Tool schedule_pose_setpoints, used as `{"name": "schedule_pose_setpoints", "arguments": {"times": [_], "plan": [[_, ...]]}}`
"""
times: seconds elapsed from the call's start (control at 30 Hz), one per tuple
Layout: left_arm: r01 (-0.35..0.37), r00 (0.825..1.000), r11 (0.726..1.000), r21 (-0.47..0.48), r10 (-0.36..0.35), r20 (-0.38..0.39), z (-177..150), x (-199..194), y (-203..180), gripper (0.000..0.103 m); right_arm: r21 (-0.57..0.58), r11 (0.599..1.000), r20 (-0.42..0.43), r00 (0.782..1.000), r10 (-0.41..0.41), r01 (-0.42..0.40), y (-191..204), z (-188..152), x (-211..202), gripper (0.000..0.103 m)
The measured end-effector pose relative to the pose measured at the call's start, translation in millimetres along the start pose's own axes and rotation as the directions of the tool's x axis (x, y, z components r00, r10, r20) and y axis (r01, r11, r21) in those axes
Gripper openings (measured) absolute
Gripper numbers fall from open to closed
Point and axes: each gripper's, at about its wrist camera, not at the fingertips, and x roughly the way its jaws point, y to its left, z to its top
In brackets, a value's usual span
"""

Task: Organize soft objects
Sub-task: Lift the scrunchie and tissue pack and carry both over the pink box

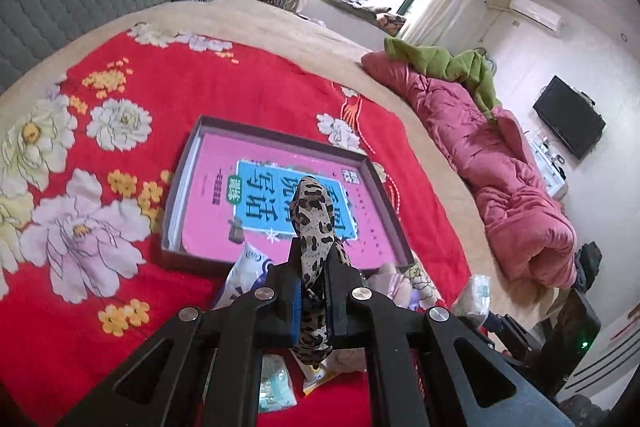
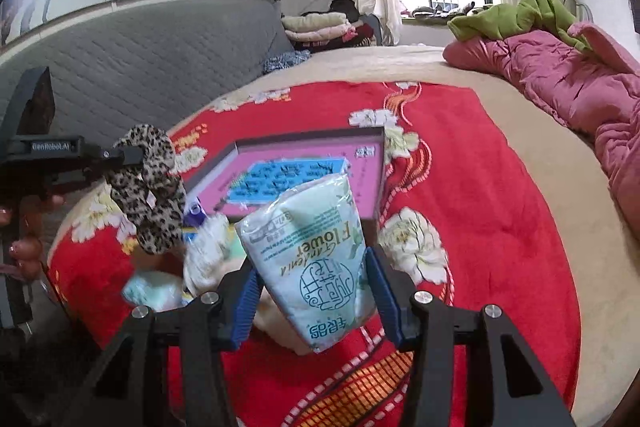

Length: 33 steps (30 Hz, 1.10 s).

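The left gripper (image 1: 311, 291) is clenched on a scrunchie (image 1: 314, 215) (leopard print), and the right gripper (image 2: 314, 291) grasps a tissue pack (image 2: 308, 251), both above the red blanket (image 1: 120, 267).

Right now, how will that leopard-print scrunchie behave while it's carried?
Probably floppy: the leopard-print scrunchie droops in folds from the left tongs. Likely light, since a pinch on one part holds all of it. It may swing.
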Motion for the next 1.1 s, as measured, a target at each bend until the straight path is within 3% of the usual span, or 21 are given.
{"name": "schedule_pose_setpoints", "arguments": {"times": [0.23, 0.53, 0.9, 1.1], "plan": [[-0.012, 0.999, 1.000, 0.003, 0.012, 0.034, 14.6, -7.5, -6.1, 0.008, -0.017, 1.000, 0.046, 0.999, 0.020, -0.019, 18.3, 26.3, -2.4, 0.051], [0.050, 0.991, 0.992, -0.113, -0.035, 0.129, 46.2, -2.5, 2.1, 0.008, -0.009, 1.000, 0.061, 0.998, -0.019, 0.020, 19.8, 46.9, -4.3, 0.051], [0.047, 0.990, 0.995, -0.084, -0.035, 0.140, 45.5, 23.9, 11.4, 0.008, 0.004, 0.992, 0.043, 0.991, -0.124, 0.124, 14.6, 63.9, 20.0, 0.051], [0.090, 0.990, 0.983, -0.160, -0.070, 0.124, 43.8, 41.3, 38.1, 0.008, 0.001, 0.988, 0.038, 0.987, -0.157, 0.157, 21.3, 75.9, 35.0, 0.051]]}}
